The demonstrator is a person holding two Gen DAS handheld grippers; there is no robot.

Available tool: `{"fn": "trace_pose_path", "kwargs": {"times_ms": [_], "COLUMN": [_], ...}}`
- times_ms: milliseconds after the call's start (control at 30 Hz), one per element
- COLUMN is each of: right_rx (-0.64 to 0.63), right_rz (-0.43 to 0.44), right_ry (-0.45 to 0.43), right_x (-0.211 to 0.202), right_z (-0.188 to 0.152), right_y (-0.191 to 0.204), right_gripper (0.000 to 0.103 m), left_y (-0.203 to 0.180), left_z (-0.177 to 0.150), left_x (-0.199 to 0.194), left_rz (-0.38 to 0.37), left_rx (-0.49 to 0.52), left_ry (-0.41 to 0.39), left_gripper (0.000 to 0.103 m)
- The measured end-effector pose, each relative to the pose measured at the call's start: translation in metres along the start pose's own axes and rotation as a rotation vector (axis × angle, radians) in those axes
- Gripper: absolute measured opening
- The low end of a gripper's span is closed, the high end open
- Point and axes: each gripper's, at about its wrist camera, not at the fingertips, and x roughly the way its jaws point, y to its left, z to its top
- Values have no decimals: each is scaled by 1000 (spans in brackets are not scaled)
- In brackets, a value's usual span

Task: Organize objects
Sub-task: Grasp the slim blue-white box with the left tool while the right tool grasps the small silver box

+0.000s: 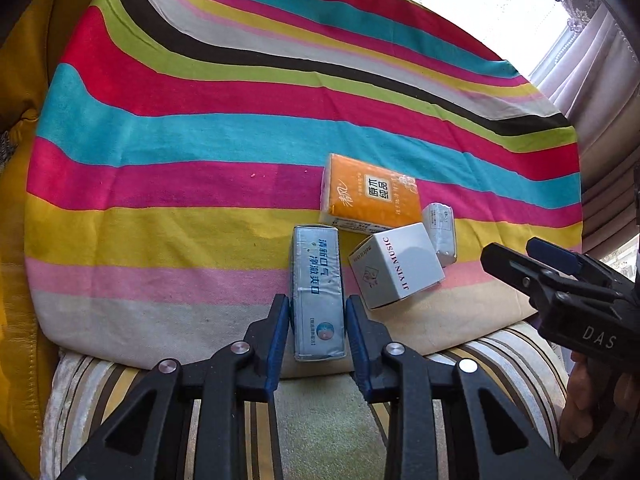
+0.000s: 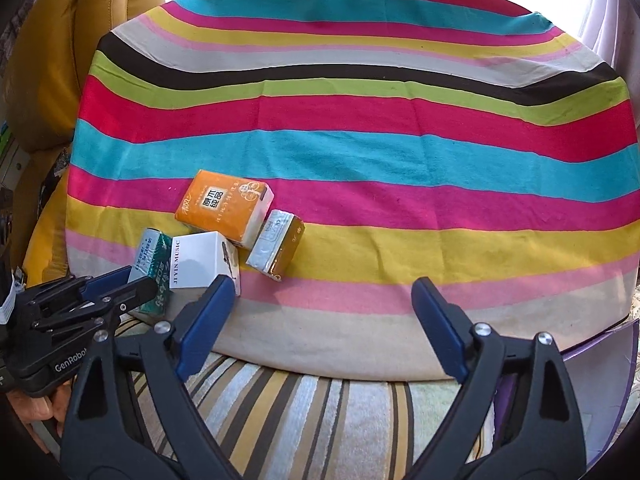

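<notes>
A long silver toothpaste box (image 1: 318,296) lies at the near edge of the striped cloth (image 1: 200,160). My left gripper (image 1: 318,316) is shut on it, a blue pad against each long side. To its right sit a white cube box (image 1: 396,268), an orange tissue pack (image 1: 368,196) and a small silver pack (image 1: 440,232). My right gripper (image 2: 324,312) stands wide open over bare cloth. Its left fingertip (image 2: 222,288) is beside the white cube box (image 2: 200,260). The orange pack (image 2: 224,208) and the silver-and-gold pack (image 2: 276,244) lie beyond. The left gripper (image 2: 136,280) covers part of the toothpaste box (image 2: 150,256).
The striped cloth lies over a beige striped cushion (image 1: 320,420). A yellow leather seat (image 1: 16,80) rises on the left. Pale curtains (image 1: 592,80) hang on the right. A hand (image 1: 580,400) holds the right gripper (image 1: 510,250).
</notes>
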Motion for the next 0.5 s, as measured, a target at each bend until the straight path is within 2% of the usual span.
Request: {"fn": "trace_pose_path", "kwargs": {"times_ms": [133,367,500], "right_rx": [16,22,26], "right_rz": [1,-10,-13], "right_ry": [40,73,94], "right_x": [18,38,48], "right_z": [7,16,18], "right_y": [4,10,11], "right_gripper": [83,80,73], "left_y": [3,6,4], "left_z": [0,-3,-4], "left_x": [-4,-5,-7], "left_rz": [-7,-17,-16], "left_rx": [-10,-27,-21], "left_ry": [-38,-60,-77], "left_gripper": [31,31,31]}}
